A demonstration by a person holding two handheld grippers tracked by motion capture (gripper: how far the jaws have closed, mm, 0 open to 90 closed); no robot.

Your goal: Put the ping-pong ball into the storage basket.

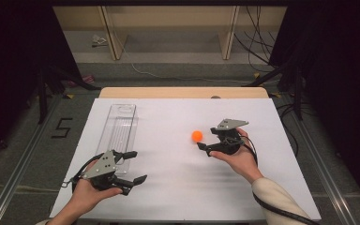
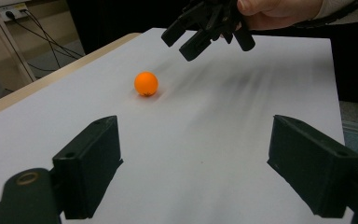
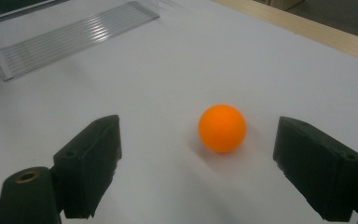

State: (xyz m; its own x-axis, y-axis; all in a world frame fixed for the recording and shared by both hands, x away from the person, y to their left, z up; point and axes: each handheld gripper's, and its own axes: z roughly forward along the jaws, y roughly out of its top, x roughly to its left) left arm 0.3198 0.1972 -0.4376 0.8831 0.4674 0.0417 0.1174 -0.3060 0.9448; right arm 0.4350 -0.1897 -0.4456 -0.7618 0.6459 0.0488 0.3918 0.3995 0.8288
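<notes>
high view: orange ball lies on white tabletop, just left of right claw; left claw spread apart beside clear tray | left gripper view: jaws wide apart, ball well ahead | right gripper view: jaws apart, ball between them, untouched

Matt orange plastic ball, smooth white tabletop, clear ribbed plastic tray, wooden table edge.
</notes>
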